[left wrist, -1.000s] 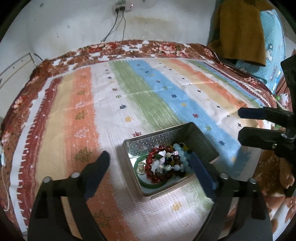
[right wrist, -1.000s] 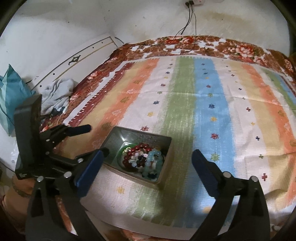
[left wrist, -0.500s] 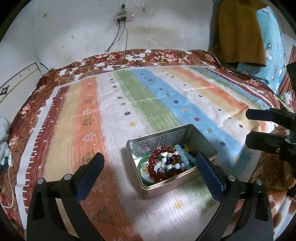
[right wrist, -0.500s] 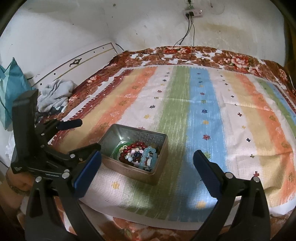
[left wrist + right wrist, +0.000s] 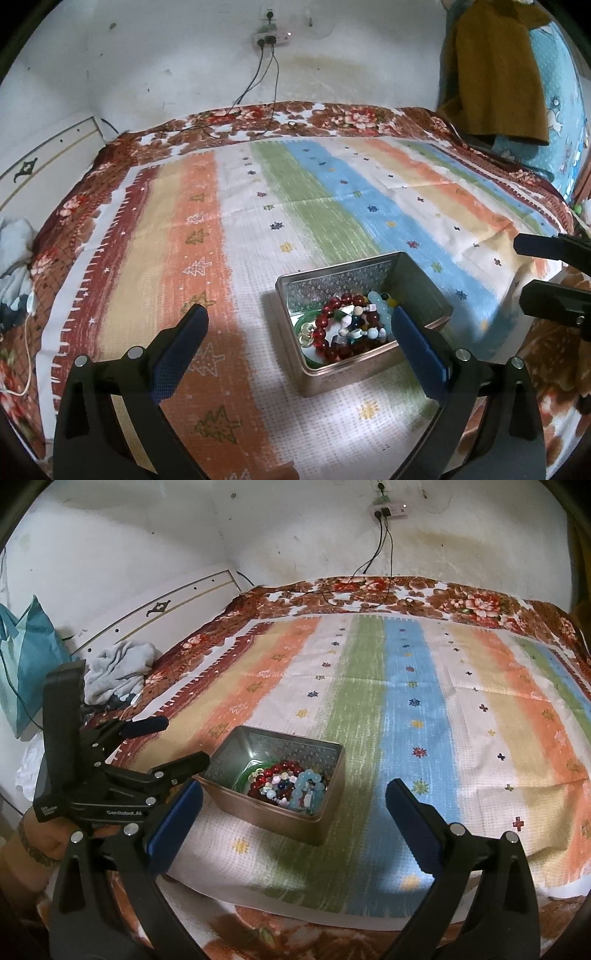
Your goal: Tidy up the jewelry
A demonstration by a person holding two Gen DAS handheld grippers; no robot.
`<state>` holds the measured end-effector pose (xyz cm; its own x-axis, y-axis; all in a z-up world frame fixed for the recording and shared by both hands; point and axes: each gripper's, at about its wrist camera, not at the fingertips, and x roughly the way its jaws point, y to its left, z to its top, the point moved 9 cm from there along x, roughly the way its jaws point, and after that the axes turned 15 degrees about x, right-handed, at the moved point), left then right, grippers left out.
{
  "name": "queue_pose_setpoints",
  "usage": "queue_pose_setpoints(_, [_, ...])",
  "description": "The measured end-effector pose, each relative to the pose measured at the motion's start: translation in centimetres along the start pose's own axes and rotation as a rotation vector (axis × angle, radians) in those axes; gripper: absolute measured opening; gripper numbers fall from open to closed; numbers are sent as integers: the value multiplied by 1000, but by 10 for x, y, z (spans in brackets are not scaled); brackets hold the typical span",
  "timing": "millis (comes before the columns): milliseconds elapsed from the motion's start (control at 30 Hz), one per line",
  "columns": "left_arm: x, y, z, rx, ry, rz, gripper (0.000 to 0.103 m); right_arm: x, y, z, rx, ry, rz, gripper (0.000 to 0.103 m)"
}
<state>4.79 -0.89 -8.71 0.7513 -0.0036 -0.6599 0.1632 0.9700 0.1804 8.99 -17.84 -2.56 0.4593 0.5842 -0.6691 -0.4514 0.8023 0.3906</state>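
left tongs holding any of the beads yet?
No. In the left wrist view the left tongs stand wide open with nothing between them, and the bead bracelets lie in the metal tin.

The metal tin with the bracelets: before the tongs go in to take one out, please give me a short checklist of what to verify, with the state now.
1. Metal tin upright and open, no lid on it: ok.
2. Left tongs open and empty; the jaws have just been opening: ok.
3. Right tongs open and empty: ok.
4. Jewelry reachable: the red bead bracelet and pale blue bead bracelet lie on top of the pile: ok.
5. Pieces separate enough to lift one alone: cannot tell, they overlap in a heap.
6. Free space on the striped cloth beside the tin for laying pieces out: ok.
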Motion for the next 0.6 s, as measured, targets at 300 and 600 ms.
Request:
queue_pose_setpoints(300, [-2, -4, 4, 18, -14, -1, 97, 5, 0, -2, -9, 5, -10, 98])
queue_pose_setpoints(600, [-3, -10, 3, 31, -19, -15, 97, 5, 1, -2, -8, 7, -11, 98])
